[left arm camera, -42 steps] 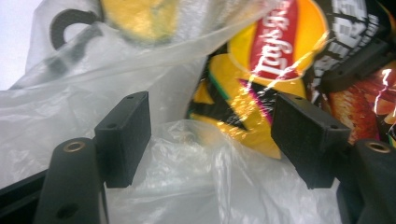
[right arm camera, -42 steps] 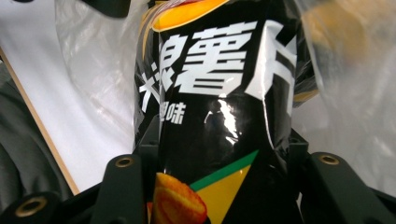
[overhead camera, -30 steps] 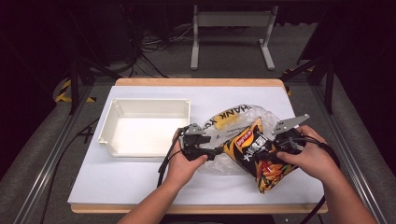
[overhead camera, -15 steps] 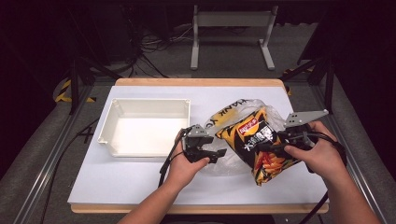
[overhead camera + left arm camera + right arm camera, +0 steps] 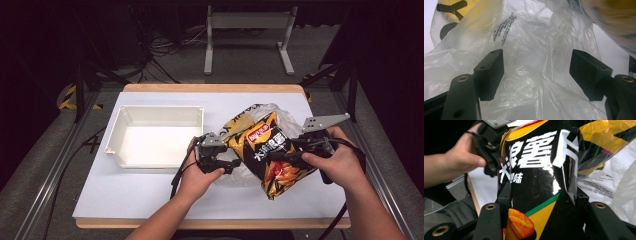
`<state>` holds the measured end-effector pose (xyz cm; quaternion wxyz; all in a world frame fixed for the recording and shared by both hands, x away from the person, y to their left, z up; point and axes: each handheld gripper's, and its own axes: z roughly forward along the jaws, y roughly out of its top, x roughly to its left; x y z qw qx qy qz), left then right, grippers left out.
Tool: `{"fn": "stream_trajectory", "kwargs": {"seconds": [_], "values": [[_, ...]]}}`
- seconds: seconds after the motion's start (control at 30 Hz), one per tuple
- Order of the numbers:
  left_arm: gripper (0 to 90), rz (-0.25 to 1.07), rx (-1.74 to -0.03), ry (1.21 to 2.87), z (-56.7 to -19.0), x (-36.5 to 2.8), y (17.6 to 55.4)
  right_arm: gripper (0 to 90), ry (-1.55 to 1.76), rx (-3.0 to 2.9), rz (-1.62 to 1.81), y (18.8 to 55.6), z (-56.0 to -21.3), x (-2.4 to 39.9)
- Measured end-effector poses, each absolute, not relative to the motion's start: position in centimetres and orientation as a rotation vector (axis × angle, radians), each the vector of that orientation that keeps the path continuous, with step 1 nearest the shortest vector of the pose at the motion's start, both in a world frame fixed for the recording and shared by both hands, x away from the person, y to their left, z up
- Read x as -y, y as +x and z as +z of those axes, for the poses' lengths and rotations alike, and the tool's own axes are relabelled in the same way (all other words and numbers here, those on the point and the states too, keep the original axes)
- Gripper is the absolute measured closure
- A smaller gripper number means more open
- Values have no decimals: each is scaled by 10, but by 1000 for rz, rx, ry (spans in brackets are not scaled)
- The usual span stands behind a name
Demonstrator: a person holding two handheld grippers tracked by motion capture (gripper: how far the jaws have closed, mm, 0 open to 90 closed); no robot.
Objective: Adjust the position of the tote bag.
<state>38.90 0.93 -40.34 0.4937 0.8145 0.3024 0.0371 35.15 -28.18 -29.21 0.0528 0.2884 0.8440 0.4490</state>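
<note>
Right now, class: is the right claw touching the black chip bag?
Touching. The right gripper view shows the right claw with a jaw pressed on each side of the black chip bag.

The surface [image 5: 150,200] is a white sheet laid over a light wooden top, whose edge shows as a thin tan strip along the far and near sides. Grey carpet-like floor [image 5: 250,60] spreads around it, lit near the surface and falling off into darkness toward the back (no walls or windows can be made out there). Beyond the far edge stands a pale grey metal frame [image 5: 247,30] with two legs and a crossbar. Black cables [image 5: 165,55] tangle on the floor to its left. Yellow-and-black striped tape [image 5: 70,97] marks the floor at the left, and metal rails [image 5: 50,170] run along both sides.
</note>
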Motion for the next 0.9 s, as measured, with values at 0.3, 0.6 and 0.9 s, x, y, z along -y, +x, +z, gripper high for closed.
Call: {"fn": "stream_trajectory", "kwargs": {"seconds": [0.3, 0.6, 0.9], "values": [[288, 130, -733, 1924, -393, -21, 384, 515, 885, -2459, 1363, 351, -282, 283], [271, 127, -688, 1862, -375, -27, 375, 512, 878, -2319, 1431, 352, -282, 280], [266, 102, -687, 1776, -362, -34, 385, 513, 771, -2167, 1389, 352, -313, 272]]}}
